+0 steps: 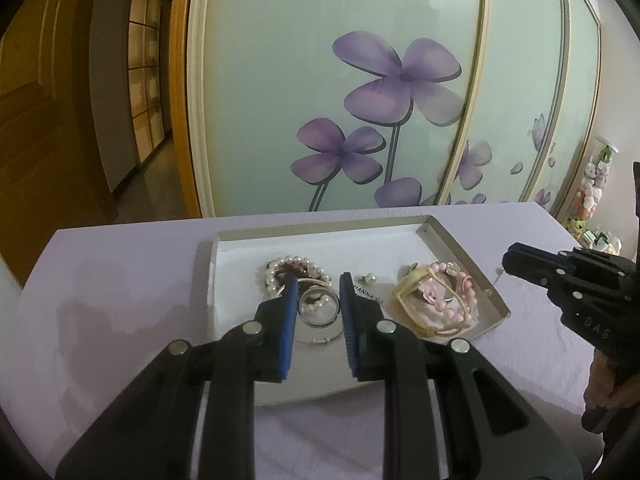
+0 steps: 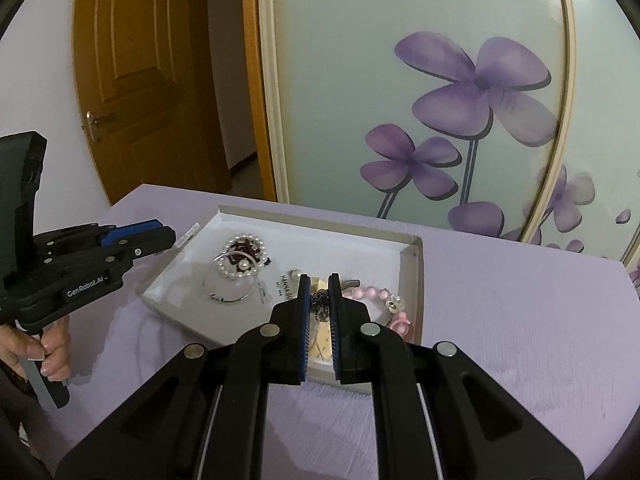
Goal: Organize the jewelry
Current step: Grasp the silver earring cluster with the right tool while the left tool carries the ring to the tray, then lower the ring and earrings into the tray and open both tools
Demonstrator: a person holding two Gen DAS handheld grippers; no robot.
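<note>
A shallow white box tray (image 1: 320,242) (image 2: 360,248) lies on the lilac table and holds jewelry. A pearl bracelet (image 1: 296,266) (image 2: 244,254) and a silver bangle (image 1: 318,312) (image 2: 228,294) lie at its left. A pink bead bracelet (image 1: 452,292) (image 2: 372,294) and a cream watch (image 1: 416,284) lie at its right. My left gripper (image 1: 318,284) is open above the bangle and holds nothing. My right gripper (image 2: 319,278) is narrowly open over the watch and a dark beaded piece (image 2: 320,300), apart from them as far as I can tell.
A small card with earrings (image 1: 368,284) (image 2: 286,280) lies mid-tray. A wardrobe door with purple flowers (image 1: 400,80) stands behind the table. A wooden door (image 2: 140,80) is at the left. Small toys (image 1: 592,200) stand at the far right.
</note>
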